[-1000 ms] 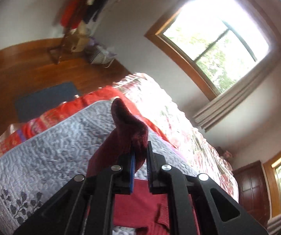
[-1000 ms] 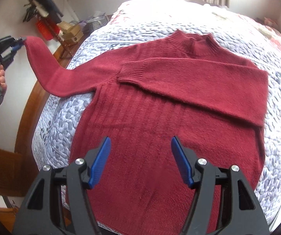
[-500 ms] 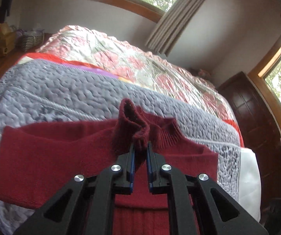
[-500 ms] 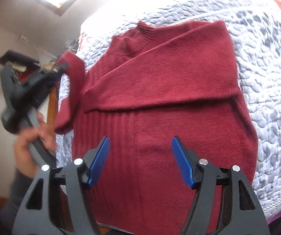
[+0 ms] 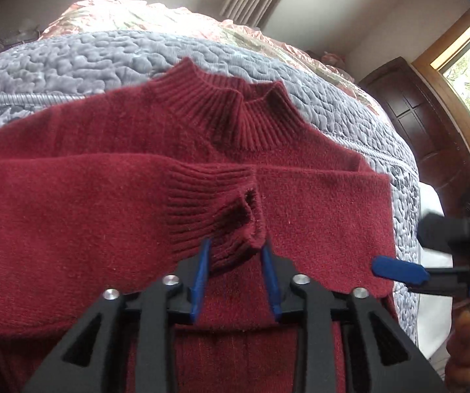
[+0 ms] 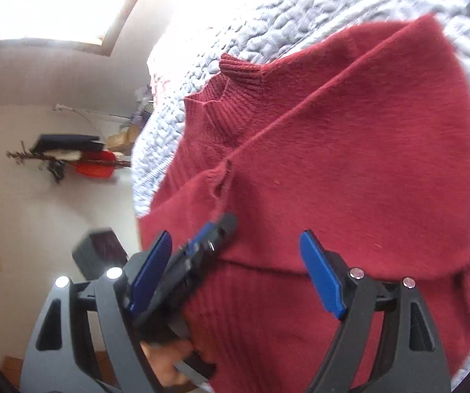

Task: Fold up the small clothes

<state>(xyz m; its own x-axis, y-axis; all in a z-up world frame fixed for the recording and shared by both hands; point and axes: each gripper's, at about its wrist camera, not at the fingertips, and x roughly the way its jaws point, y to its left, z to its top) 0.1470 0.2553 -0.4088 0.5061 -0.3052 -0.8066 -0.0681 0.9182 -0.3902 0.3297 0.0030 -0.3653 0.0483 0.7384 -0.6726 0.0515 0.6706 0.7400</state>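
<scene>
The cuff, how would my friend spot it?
Find the grey quilt and the red sweater lying on it. On its chest, below the collar, the cuff ends a sleeve folded across, between the left gripper fingers. It is ribbed; the knit around it is smooth.

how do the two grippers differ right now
The left gripper has its jaws narrowly parted around the ribbed sleeve cuff; the right gripper is spread wide with nothing between its fingers. The left sits at the sweater's middle, the right over its side edge. Both have blue pads on black frames.
</scene>
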